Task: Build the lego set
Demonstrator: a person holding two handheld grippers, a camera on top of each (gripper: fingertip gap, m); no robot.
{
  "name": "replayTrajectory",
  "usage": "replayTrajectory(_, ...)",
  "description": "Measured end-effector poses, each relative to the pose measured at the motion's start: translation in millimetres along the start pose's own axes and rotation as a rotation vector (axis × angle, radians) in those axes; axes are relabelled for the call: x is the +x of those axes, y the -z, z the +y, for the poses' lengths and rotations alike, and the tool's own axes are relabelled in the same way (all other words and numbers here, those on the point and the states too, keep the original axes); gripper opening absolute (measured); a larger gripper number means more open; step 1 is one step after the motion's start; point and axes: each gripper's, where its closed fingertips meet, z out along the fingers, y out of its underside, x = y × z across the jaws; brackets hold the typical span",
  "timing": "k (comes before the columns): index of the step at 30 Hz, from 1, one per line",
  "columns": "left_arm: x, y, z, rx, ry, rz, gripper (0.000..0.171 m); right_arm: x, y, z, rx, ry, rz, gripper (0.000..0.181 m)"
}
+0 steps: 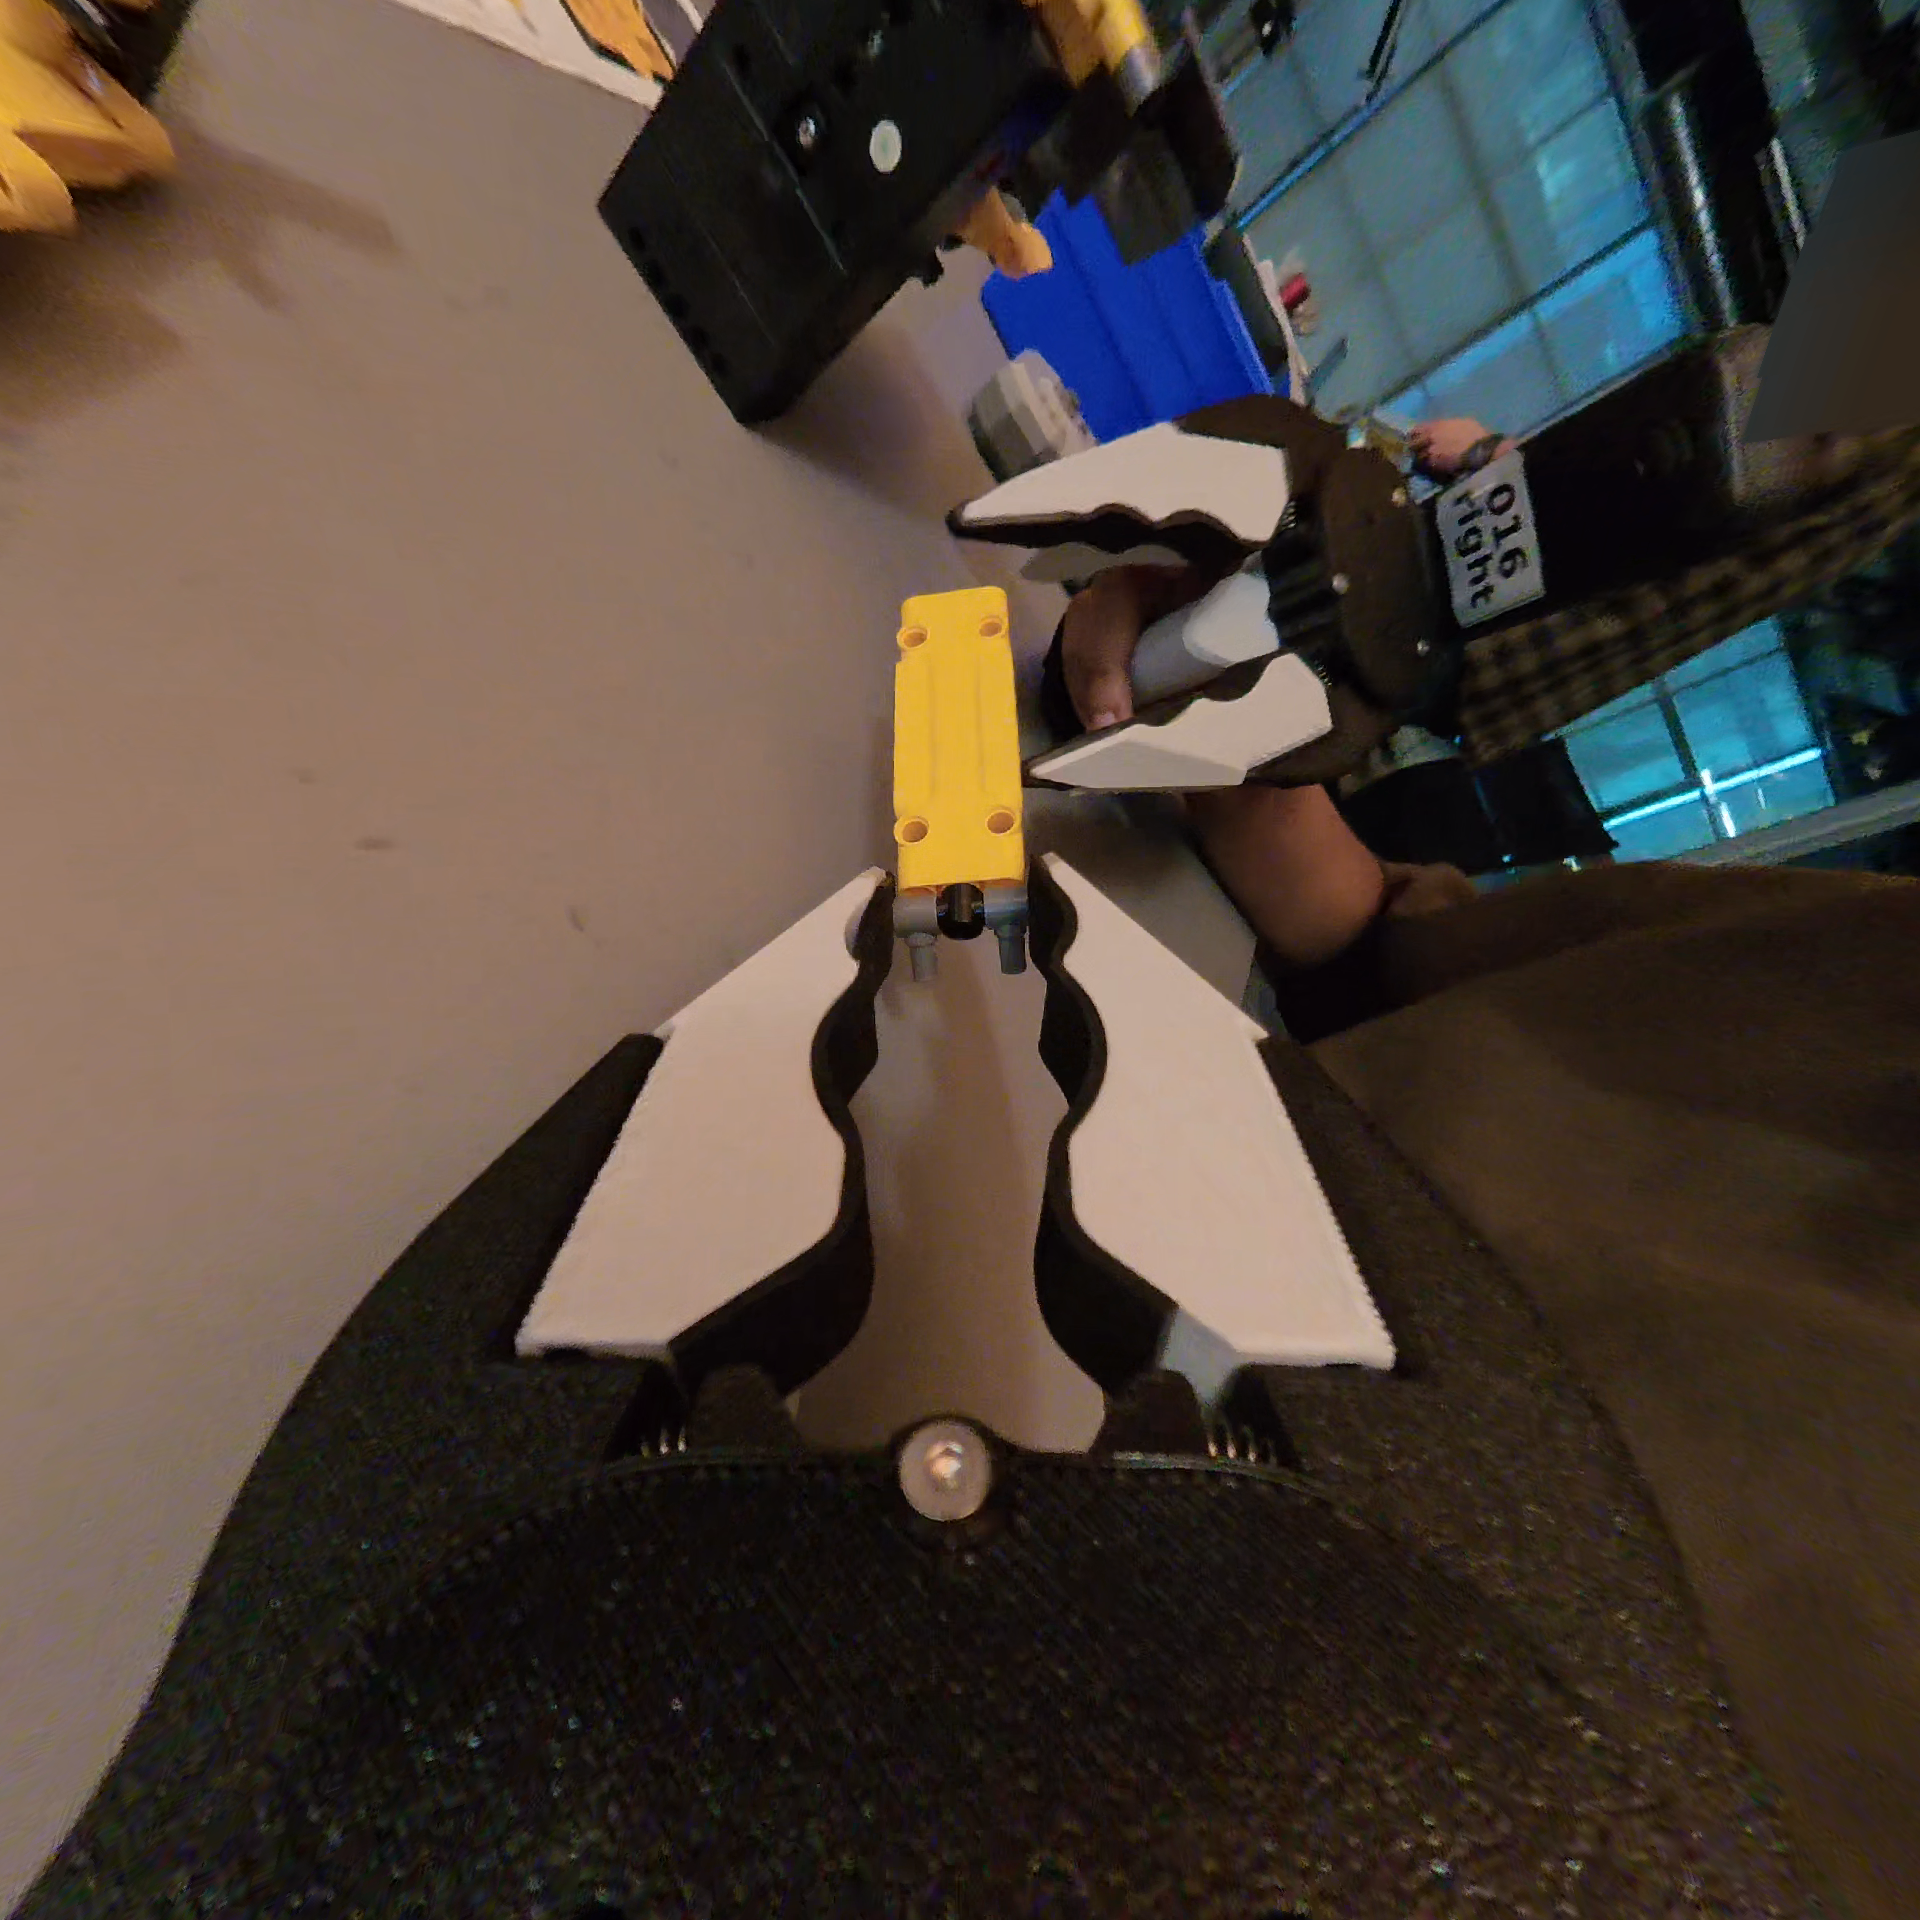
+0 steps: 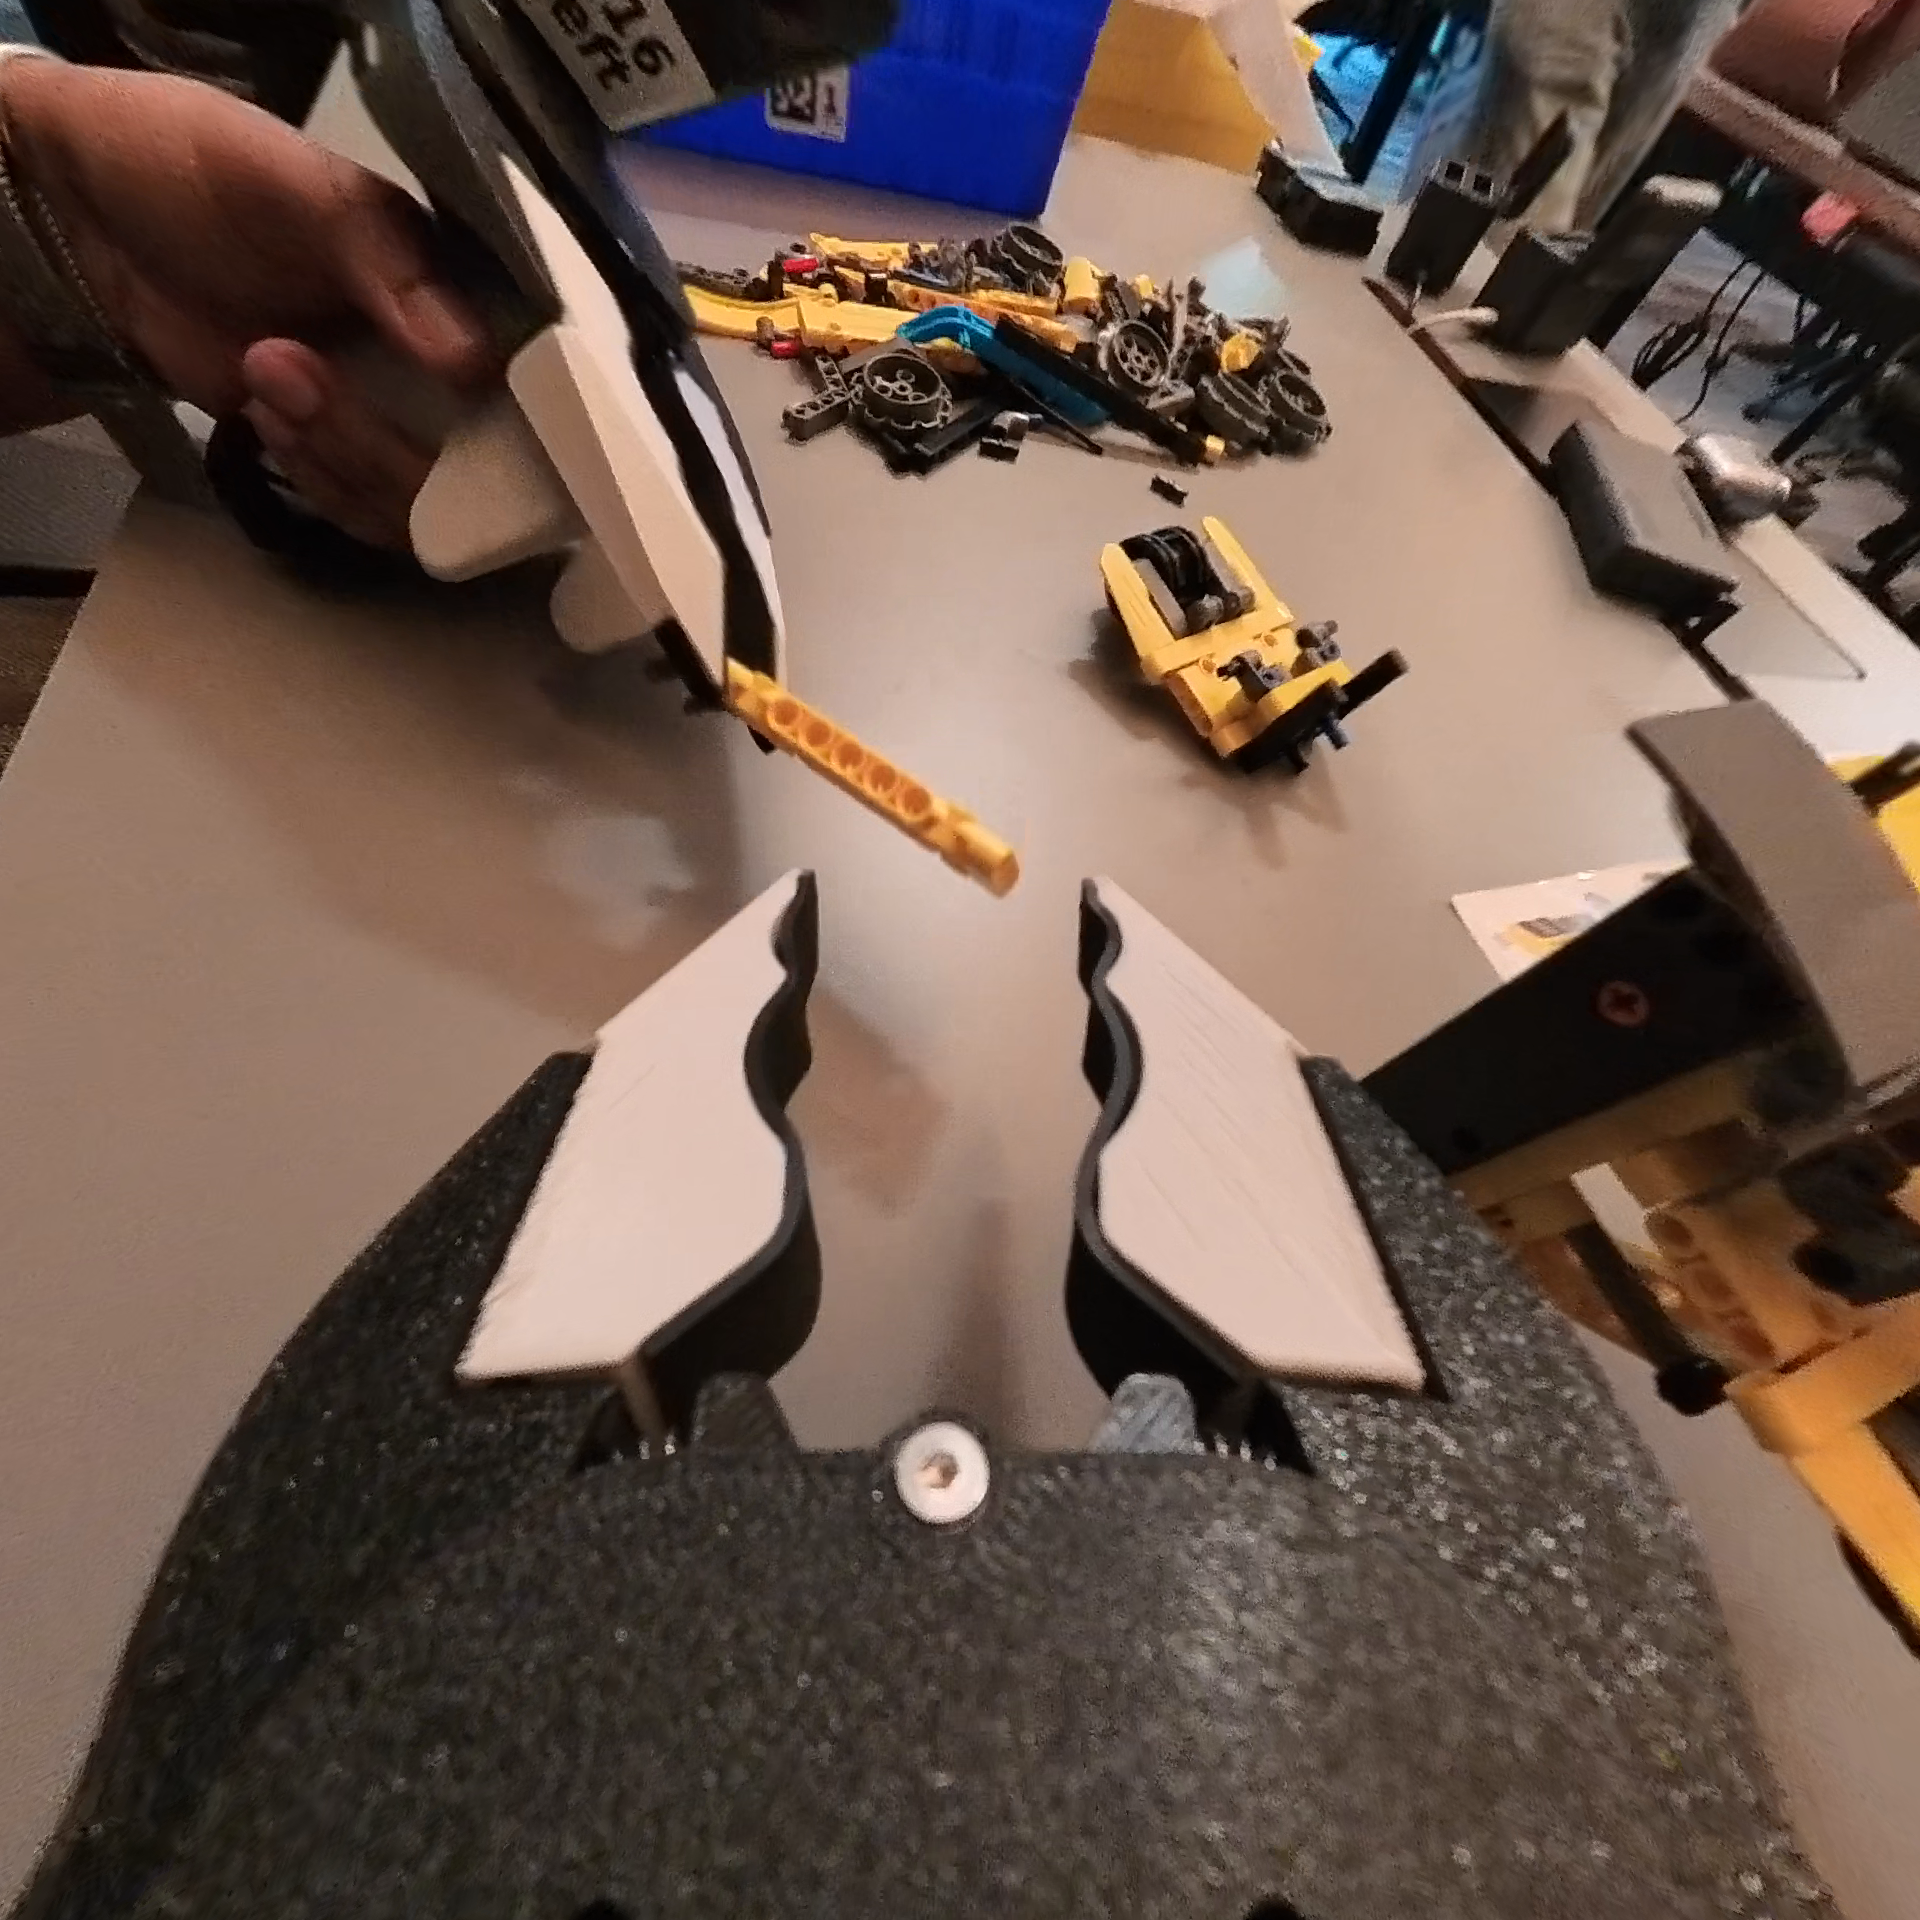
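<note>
The left gripper (image 1: 961,883) pinches one end of a yellow building-toy panel (image 1: 956,727), its jaws closed on the grey connector at that end. In the right wrist view the same piece shows as a long yellow beam with a row of holes, sticking out of those jaws at a downward slant, held in the air above the grey desk (image 2: 364,831). A hand (image 2: 260,312) grips the left tool's handle.

The right gripper (image 2: 945,883) has its jaws spread with nothing between them. The free end of the panel sits just beyond and slightly left of its tips. In the left wrist view one right finger (image 1: 1174,743) lies just beside the panel's long edge; whether it touches is unclear.

A sound approach to taking the free end, as a judgement: centre the spread jaws on the panel before closing, keep the left pinch steady, and close on the flat faces so the piece does not twist.

Farther out on the desk sit a small partly built yellow vehicle (image 2: 1236,644), a heap of loose yellow, black and grey parts with wheels (image 2: 1039,332), a blue bin (image 2: 883,114) and a black block fixture (image 1: 790,197).
</note>
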Motion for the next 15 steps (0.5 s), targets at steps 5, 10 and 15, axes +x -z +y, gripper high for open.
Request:
replayTrajectory(5,11,-8,12,-0.086,-0.012,0.057,0.022,-11,-2,-2,0.006,0.082,-0.026,0.052)
replayTrajectory(10,13,-11,22,-0.184,-0.065,0.06,0.026,-30,-2,8,-0.05,0.161,-0.104,0.02)
replayTrajectory(15,-8,6,-4,-0.133,-0.192,-0.112,0.065,-29,-4,34,-0.226,-0.063,-0.195,0.007)
